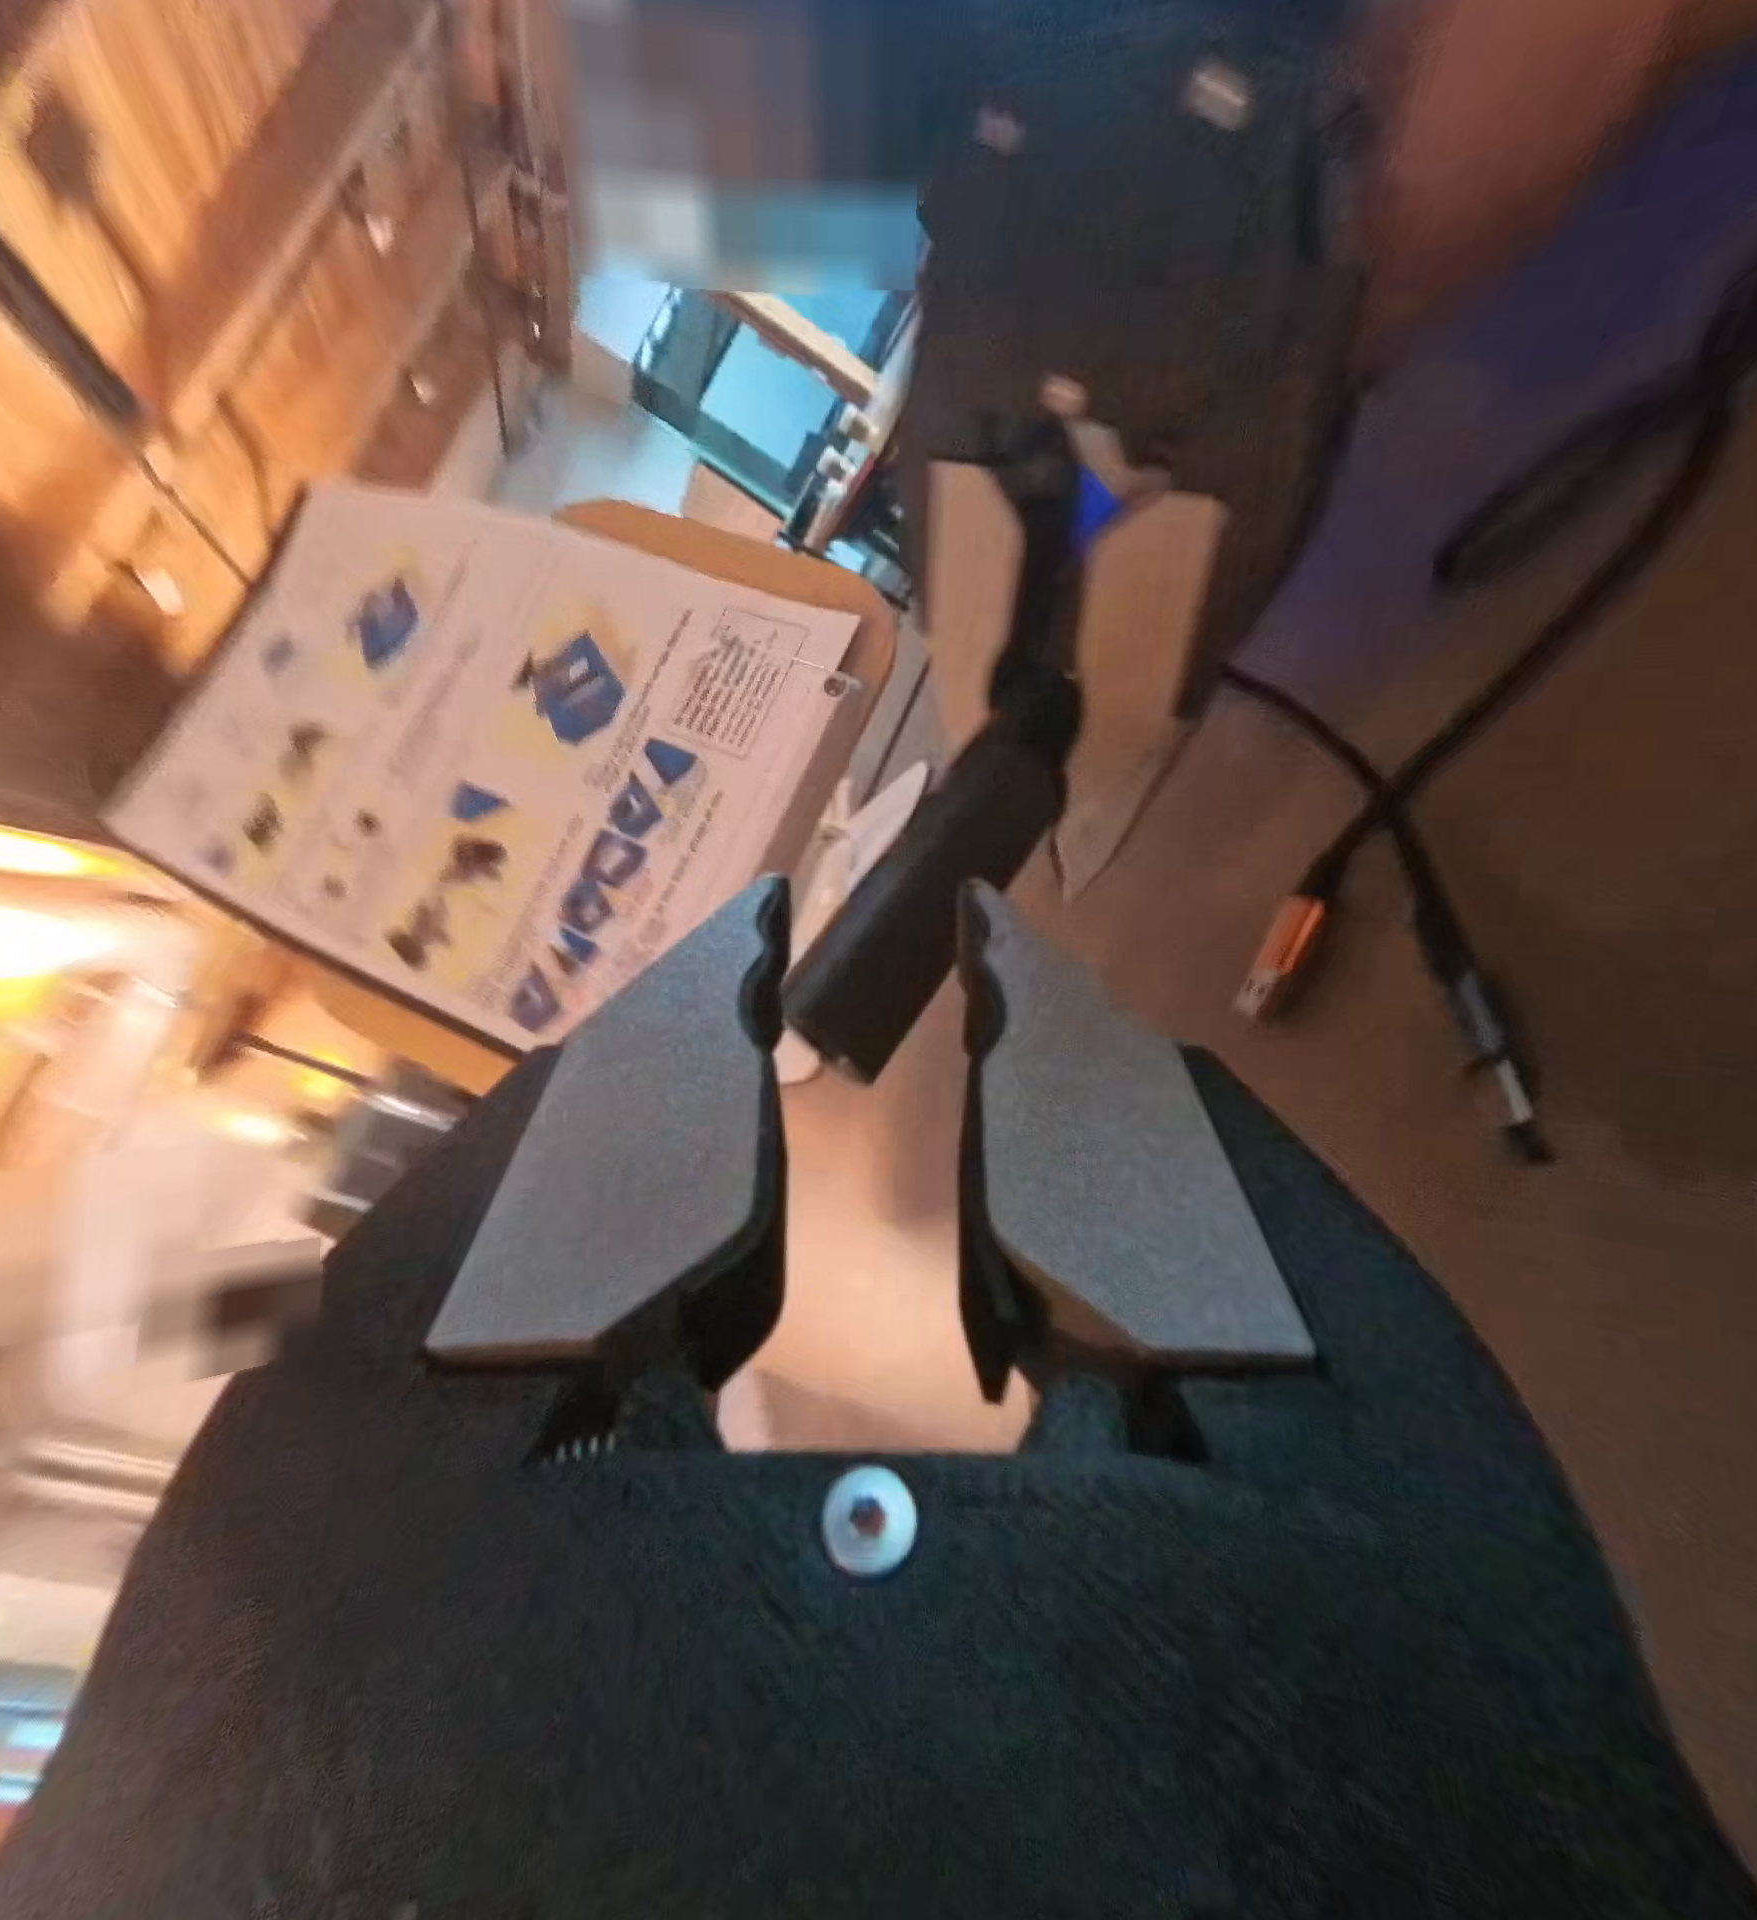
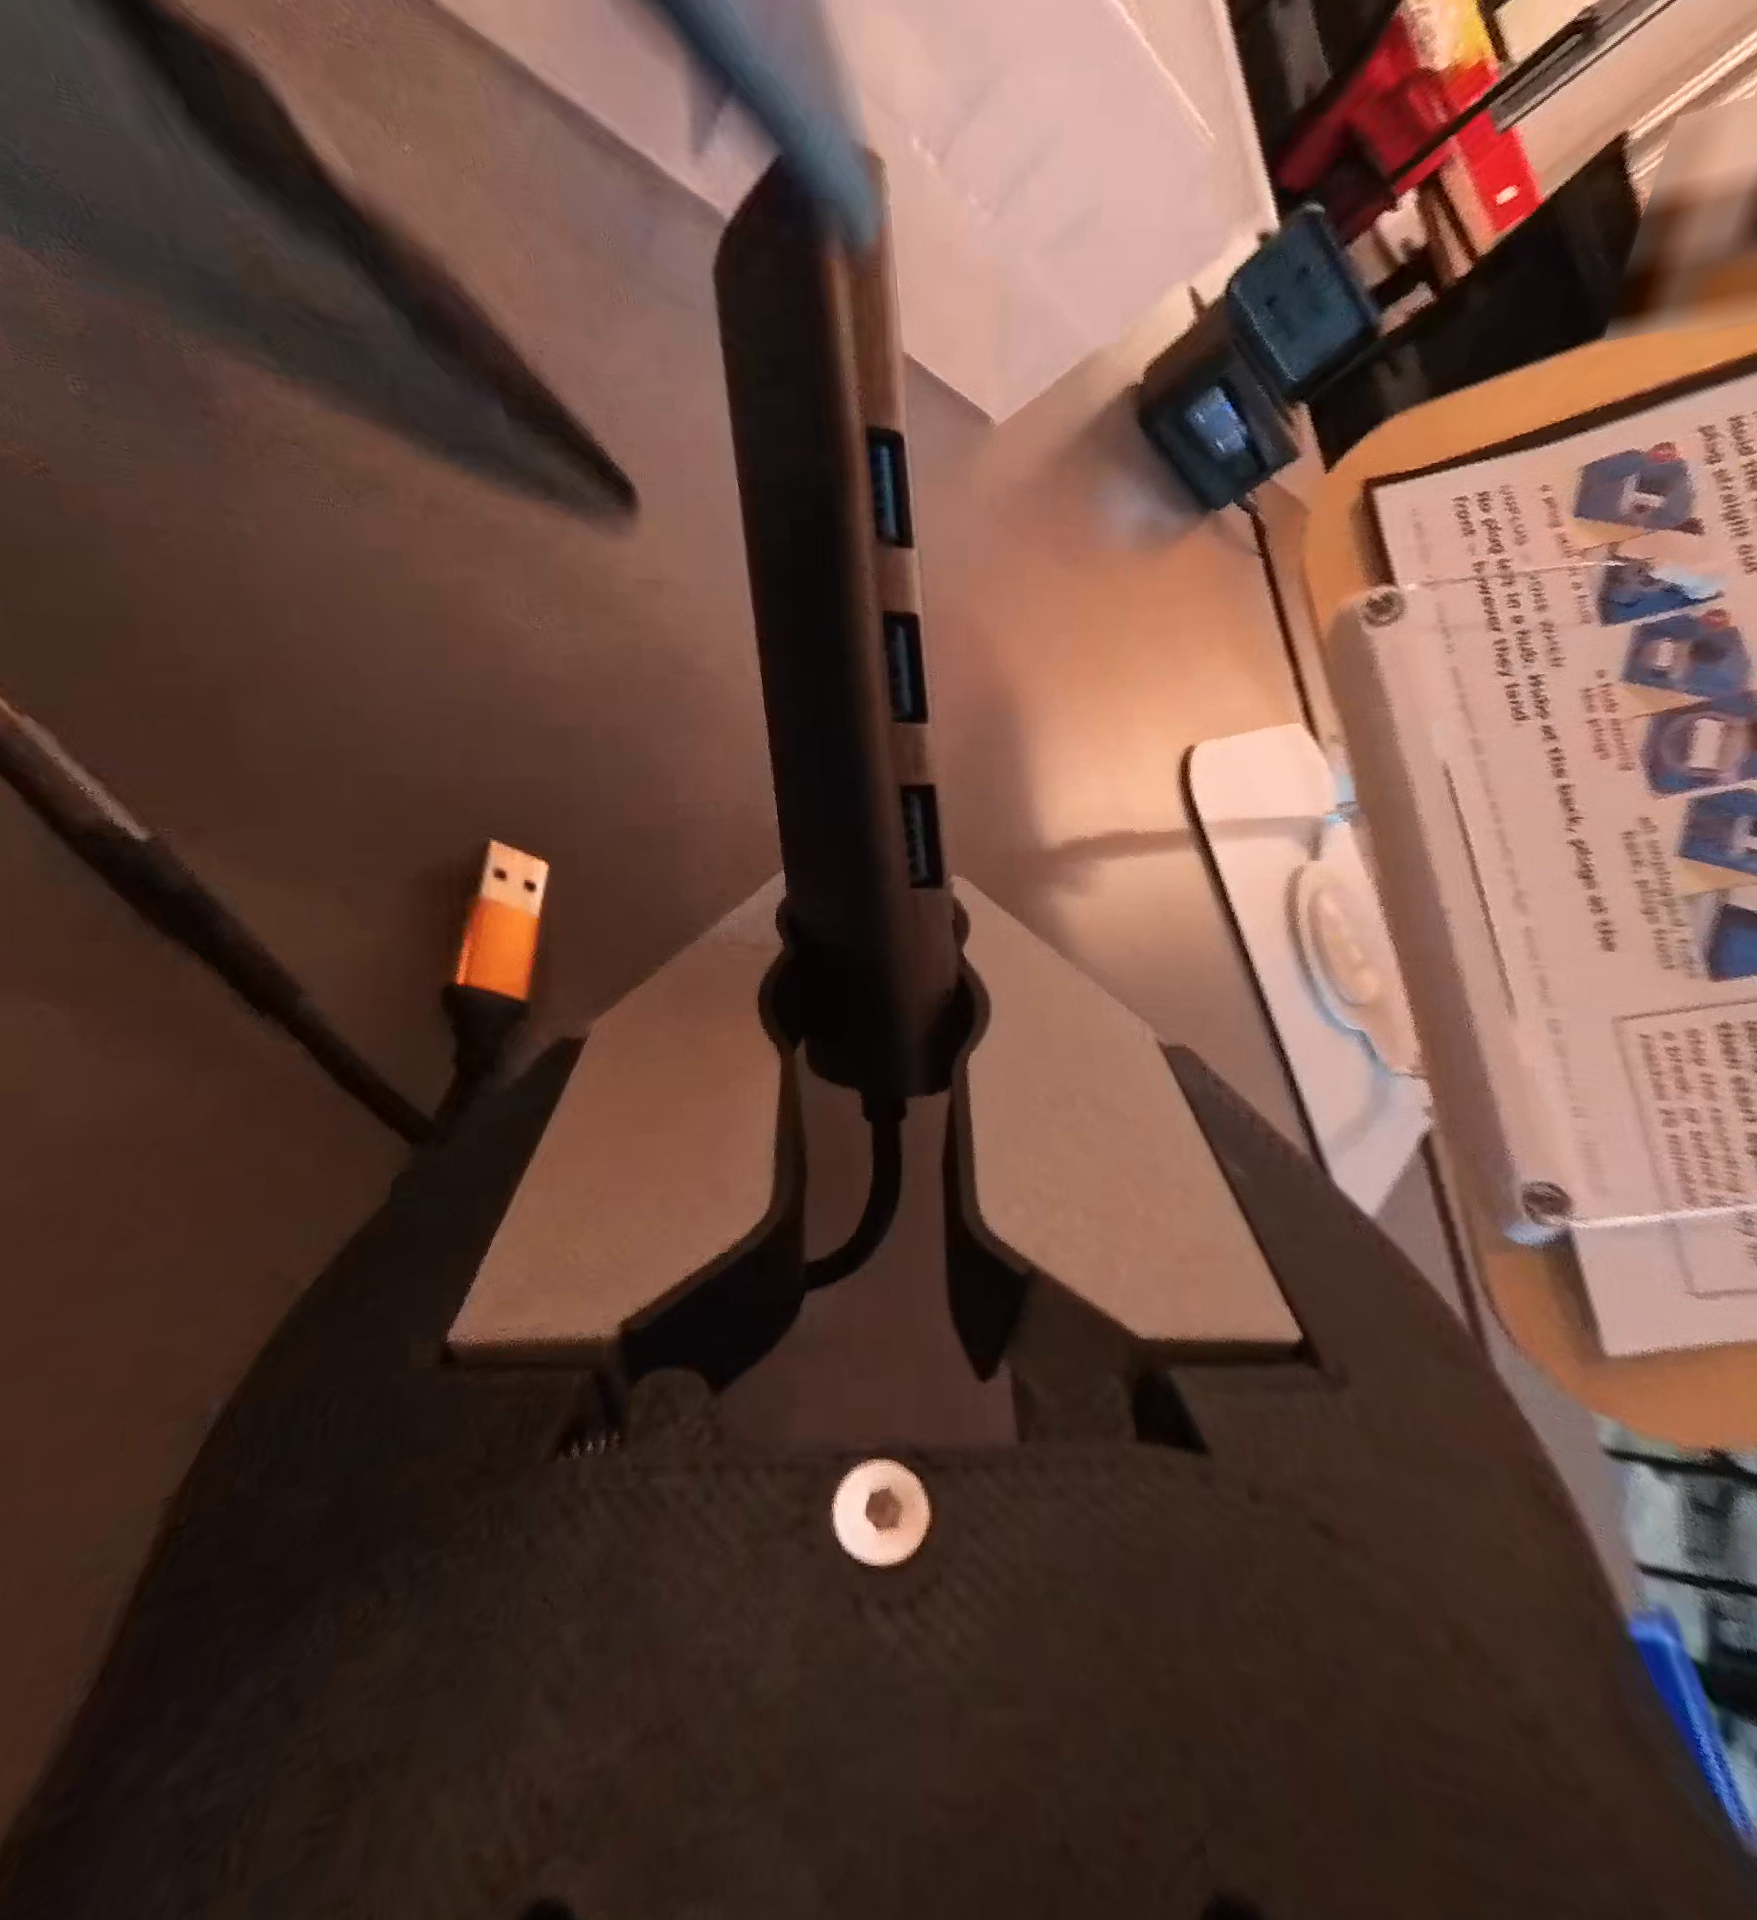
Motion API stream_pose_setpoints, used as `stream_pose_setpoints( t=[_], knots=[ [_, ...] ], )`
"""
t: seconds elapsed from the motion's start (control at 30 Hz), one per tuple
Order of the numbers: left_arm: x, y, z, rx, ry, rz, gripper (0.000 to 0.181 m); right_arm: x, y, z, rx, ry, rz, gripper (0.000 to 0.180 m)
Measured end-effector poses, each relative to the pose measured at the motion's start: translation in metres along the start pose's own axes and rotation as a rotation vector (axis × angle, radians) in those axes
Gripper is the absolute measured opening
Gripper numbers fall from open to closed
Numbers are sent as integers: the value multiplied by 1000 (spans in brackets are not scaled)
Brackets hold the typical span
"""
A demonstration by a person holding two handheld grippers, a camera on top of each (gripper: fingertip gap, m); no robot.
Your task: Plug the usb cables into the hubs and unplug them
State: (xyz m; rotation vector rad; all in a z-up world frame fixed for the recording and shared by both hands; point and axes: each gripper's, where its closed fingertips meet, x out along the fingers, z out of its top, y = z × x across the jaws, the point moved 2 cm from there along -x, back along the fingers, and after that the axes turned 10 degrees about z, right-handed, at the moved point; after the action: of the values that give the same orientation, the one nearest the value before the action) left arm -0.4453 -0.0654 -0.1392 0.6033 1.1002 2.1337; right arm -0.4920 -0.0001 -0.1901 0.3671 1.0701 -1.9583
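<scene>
Right jaws around black hub's (image 2: pixel 832 644) end.

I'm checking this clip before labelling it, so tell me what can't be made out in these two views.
- Hub far end, right wrist view: a blurred dark shape crosses it, so what sits there is unclear.
- Hub cord: runs down behind the right tongs; its end is hidden.
- Black cable, right wrist view: motion-blurred, plug type unclear.
- Background beyond the left tongs, left wrist view: smeared by motion.
- Instruction sheet: cut off by the right edge.
</scene>
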Motion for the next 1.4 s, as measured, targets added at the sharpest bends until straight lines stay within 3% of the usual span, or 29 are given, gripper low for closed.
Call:
stream_pose_setpoints(
  t=[0.03, 0.13, 0.17, 0.27, 0.43, 0.6, 0.77, 0.93, 1.1, 1.4],
  knots=[
    [-1, 10, -1, -134, 28, -11, 34, -2, -3, -2, -18, 3, -29, 20],
    [4, 16, -16, -485, 161, -182, 66, -16, -9, 12, -105, -93, -113, 20],
    [4, 8, -15, -572, 168, -295, 68, -20, -10, 19, -128, -134, -133, 20],
    [4, 5, 4, -714, 54, -459, 28, -20, -2, 25, -162, -161, -108, 19],
    [0, -6, 6, -499, 21, -431, 15, -11, 4, 15, -120, -95, -84, 19],
    [-12, 6, -7, -155, 69, -123, 14, -20, -7, -4, 128, -52, -57, 34],
    [-24, 4, -27, -14, 85, 37, 14, -31, 28, 14, 417, -140, 179, 32],
    [-28, 2, -32, -95, 52, 81, 14, 5, 46, 28, 557, -70, 244, 36],
    [-27, 5, -40, -138, 82, 84, 14, 48, 42, 38, 611, -4, 264, 30],
    [-28, 10, -39, -275, 63, 55, 14, 78, 35, 49, 618, 48, 287, 24]
  ],
)
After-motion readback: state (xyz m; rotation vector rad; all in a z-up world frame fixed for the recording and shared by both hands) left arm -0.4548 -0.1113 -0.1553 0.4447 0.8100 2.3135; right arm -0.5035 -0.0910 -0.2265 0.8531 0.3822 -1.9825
